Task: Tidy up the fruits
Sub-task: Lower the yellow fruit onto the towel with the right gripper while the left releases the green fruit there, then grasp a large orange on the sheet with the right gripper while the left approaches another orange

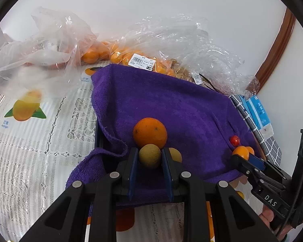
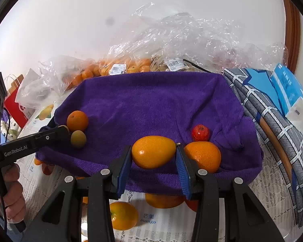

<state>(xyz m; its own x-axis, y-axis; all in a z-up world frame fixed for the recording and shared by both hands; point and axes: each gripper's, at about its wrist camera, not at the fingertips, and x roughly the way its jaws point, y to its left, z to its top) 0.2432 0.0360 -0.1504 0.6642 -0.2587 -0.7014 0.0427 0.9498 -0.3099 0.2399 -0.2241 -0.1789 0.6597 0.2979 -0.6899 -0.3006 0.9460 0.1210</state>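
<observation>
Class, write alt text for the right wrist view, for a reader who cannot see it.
The right gripper is shut on an oval orange fruit over a purple towel. On the towel lie a round orange, a small red fruit, and, at left, another orange beside the left gripper, shut on a small brownish-green fruit. Bags of fruit sit behind.

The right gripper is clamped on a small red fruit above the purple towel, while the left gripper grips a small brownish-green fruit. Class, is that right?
No. In the right wrist view, the right gripper clamps an oval orange fruit; the small red fruit lies free on the purple towel.
</observation>
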